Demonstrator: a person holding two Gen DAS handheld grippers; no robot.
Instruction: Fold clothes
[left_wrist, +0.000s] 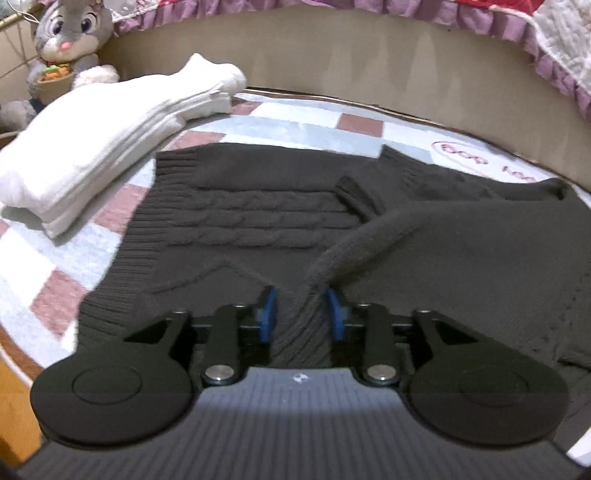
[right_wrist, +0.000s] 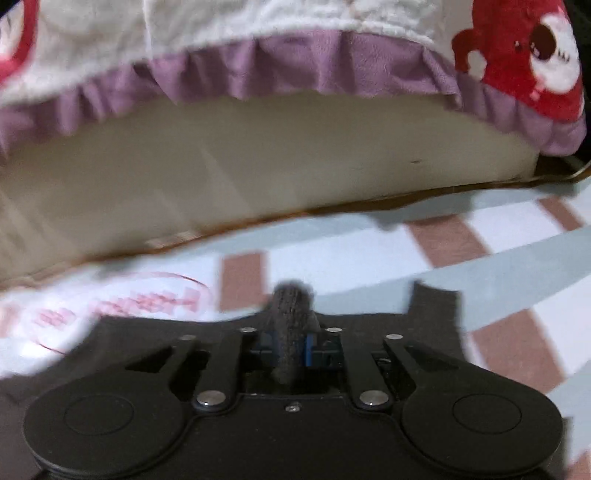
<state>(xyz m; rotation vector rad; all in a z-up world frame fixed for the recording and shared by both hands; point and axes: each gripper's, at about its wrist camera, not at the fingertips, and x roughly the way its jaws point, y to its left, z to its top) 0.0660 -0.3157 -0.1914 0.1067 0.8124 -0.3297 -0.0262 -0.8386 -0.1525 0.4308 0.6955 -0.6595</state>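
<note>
A dark cable-knit sweater (left_wrist: 258, 206) lies spread on the checked blanket (left_wrist: 295, 122), with one sleeve folded across its body. My left gripper (left_wrist: 301, 314) hovers at the sweater's near part. Its blue pads (left_wrist: 269, 314) stand apart around a raised ridge of knit, with a gap showing on the left side, so it is open. In the right wrist view my right gripper (right_wrist: 290, 347) is shut on a bunched roll of the sweater (right_wrist: 291, 306), which fills the space between the pads and sticks up past them. More of the sweater (right_wrist: 147, 339) lies flat beneath it.
A folded white garment (left_wrist: 92, 140) lies at the left on the blanket, and a grey plush rabbit (left_wrist: 70, 33) sits behind it. A beige mattress side (left_wrist: 332, 62) rises just beyond the blanket's far edge. A purple-frilled quilt (right_wrist: 295, 62) hangs over it.
</note>
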